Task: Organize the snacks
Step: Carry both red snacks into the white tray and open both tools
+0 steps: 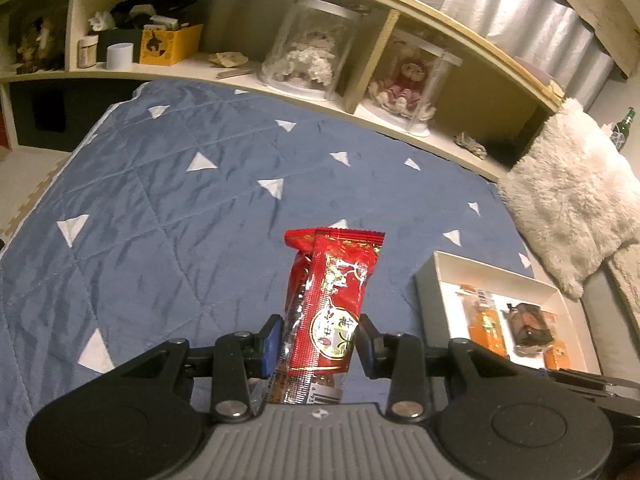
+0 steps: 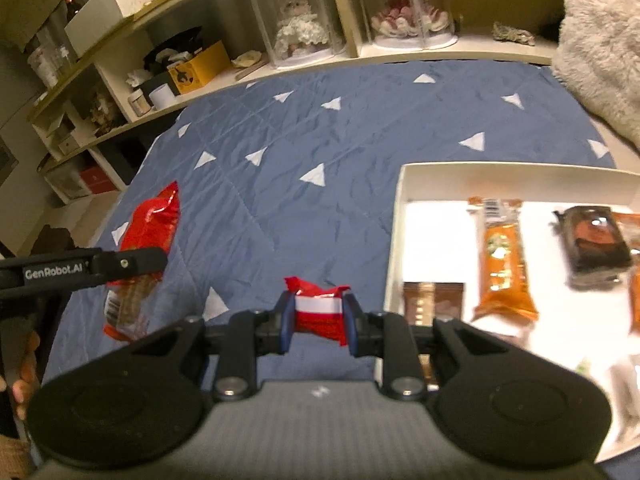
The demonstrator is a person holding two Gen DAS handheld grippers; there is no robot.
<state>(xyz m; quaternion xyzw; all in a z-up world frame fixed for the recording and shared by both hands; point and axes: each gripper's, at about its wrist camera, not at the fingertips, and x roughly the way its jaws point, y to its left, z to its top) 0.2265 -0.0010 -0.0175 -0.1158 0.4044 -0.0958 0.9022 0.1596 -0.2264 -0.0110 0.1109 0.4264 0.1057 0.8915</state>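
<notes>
- The blue quilted bedspread with white triangles (image 1: 180,200) covers most of both views; its fabric is creased and stitched in diagonal lines.
- The cream wooden shelf unit (image 1: 248,80) runs along the far edge of the bedspread, and two dolls in clear plastic cases (image 1: 316,56) stand in its compartments.
- The fluffy white fur cushion (image 1: 572,200) lies at the right, just beyond the box.
- The shallow white rectangular cardboard box (image 2: 400,216) sits on the bedspread at the right. Inside lie a glossy orange bar wrapper (image 2: 502,256) with its long axis running away from the camera, a dark brown wrapped snack (image 2: 594,240) beside it, and a brown packet (image 2: 434,298) near the box's near-left wall.
- The left gripper (image 1: 318,340) clamps a long red crinkly foil snack packet (image 1: 332,292) near its lower end. The packet's long axis runs straight forward along the fingers, its sealed serrated end pointing away and its barcode end nearest the camera, raised over the bedspread left of the box.
- The right gripper (image 2: 318,328) has its jaws narrowed onto a small red and white wrapped snack (image 2: 320,314), lying crosswise between the blue pads, just left of the box's near corner.
</notes>
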